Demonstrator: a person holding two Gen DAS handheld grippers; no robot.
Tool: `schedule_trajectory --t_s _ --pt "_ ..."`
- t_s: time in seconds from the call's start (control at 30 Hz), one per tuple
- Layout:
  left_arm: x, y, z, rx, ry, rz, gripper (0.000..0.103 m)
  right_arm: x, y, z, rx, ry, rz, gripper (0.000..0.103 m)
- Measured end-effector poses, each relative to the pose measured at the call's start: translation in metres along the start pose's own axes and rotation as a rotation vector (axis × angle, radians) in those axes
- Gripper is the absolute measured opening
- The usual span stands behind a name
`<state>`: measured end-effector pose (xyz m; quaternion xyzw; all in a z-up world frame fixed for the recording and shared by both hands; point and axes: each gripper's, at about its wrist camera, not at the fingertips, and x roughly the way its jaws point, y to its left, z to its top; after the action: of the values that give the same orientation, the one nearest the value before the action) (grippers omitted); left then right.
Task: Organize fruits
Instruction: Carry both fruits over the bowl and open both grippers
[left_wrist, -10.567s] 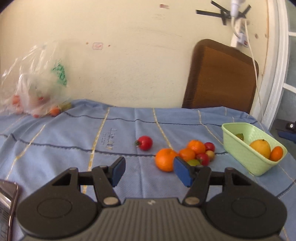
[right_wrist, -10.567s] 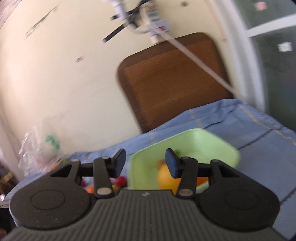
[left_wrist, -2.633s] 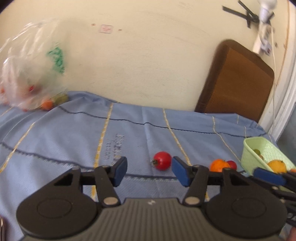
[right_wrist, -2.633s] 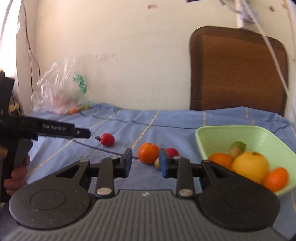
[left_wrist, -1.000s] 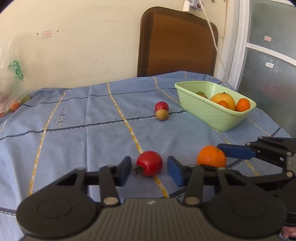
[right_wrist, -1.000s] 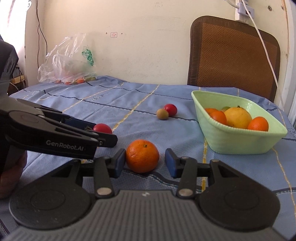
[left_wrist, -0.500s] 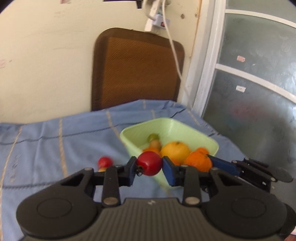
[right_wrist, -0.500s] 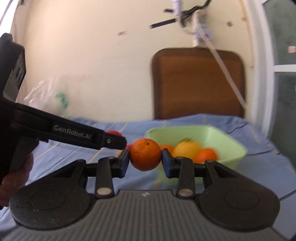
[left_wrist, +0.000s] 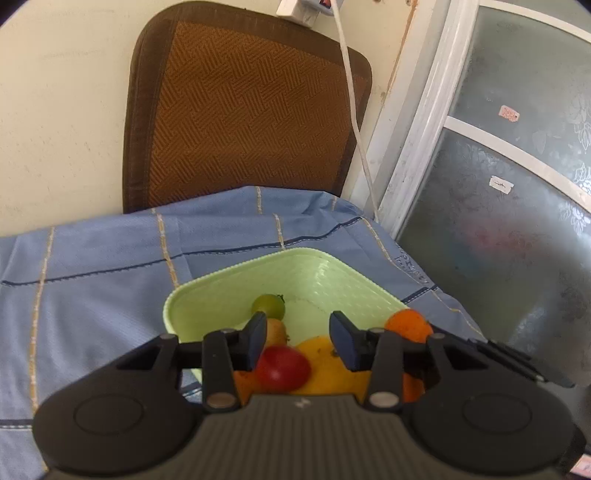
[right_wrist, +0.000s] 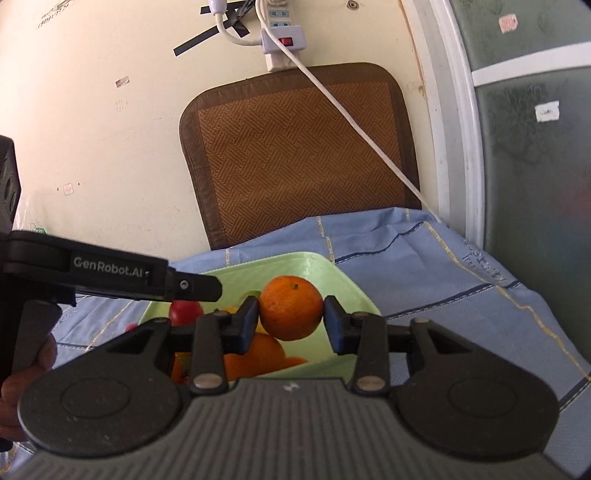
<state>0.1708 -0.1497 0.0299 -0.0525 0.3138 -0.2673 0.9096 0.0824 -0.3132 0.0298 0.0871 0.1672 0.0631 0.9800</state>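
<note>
As we hold the left gripper (left_wrist: 298, 332) over the green basket (left_wrist: 207, 291), its jaws are opening. The red fruit (left_wrist: 282, 369) is low between them, and the pads do not press on it. It sits on top of the other fruit in the basket. A big yellow fruit (left_wrist: 325, 369) touches it at 3 o'clock. A small green fruit (left_wrist: 268, 304) lies deeper in the basket, at 12 o'clock from the red one.

Our right gripper (right_wrist: 291, 321) has its two blue pads clamped on the orange (right_wrist: 291, 308), one on each side. The orange is up in the air above the basket, near the basket's rim at 3 o'clock. More orange fruit lies under it, at 6 o'clock. From the right wrist view we can see the left gripper's black finger coming in from 9 o'clock, with a hand (right_wrist: 22, 387) on its grip at 8 o'clock.

The basket stands on a blue cloth (left_wrist: 92, 295) with yellow lines. Behind it, at 12 o'clock, is a brown chair back (left_wrist: 240, 110) by the wall. A white cord (left_wrist: 351, 92) hangs down across the chair back. A glass door (left_wrist: 498, 221) is at 2 o'clock.
</note>
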Motion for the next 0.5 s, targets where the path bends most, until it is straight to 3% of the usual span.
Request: schedule_trajectory --t_s 0.23,0.4,0.5 --pt "-0.026 0.020 0.008 -0.069 -0.088 0.027 0.047 -0.005 -0.009 0.000 0.040 -0.038 -0.029 0.043" --pt "-0.067 0.051 0.002 -0.101 -0.163 0.094 0.047 -0.013 -0.013 0.000 0.074 -0.090 -0.058 0.043" --pt "-0.084 0.071 -0.010 -0.102 -0.158 0.138 0.047 -0.017 -0.011 -0.002 0.078 -0.109 -0.069 0.043"
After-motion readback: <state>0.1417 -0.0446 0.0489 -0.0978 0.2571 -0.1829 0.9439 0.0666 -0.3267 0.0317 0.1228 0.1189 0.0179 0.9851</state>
